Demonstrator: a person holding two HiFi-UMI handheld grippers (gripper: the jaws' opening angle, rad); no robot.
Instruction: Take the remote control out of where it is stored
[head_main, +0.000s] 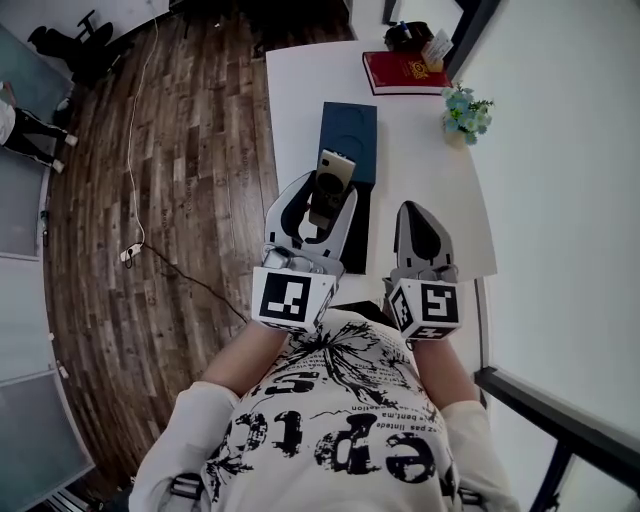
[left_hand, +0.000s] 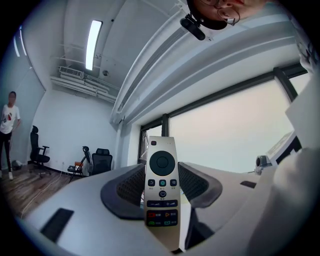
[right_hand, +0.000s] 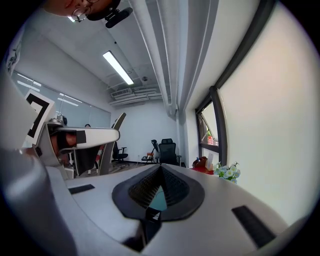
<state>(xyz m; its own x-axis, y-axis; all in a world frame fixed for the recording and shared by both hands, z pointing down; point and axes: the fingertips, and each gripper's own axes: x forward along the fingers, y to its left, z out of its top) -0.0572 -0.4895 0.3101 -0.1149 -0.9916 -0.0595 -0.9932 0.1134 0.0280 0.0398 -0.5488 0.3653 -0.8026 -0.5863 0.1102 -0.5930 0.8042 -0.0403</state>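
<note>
- Above the white table (head_main: 300, 110), the left gripper (head_main: 325, 192) is clamped on the one remote control (head_main: 333, 182). The remote stands upright between the pads, buttons facing the camera in the left gripper view (left_hand: 161, 185), clear of the table.
- Beneath it lies one dark blue box (head_main: 349, 138), with a black part (head_main: 357, 240) adjoining it on the near side. Both sit close to the table's left long edge.
- The right gripper (head_main: 413, 210) has its jaws pressed together with nothing between them. It is held beside the left one, apart from it.
- The table's left edge gives onto open wooden floor (head_main: 190, 180), crossed by one thin cable (head_main: 135, 170). Its right edge runs along the wall.
- The far end of the table holds one red book (head_main: 403, 72) and one small bunch of flowers (head_main: 466, 112), well apart from both grippers.
</note>
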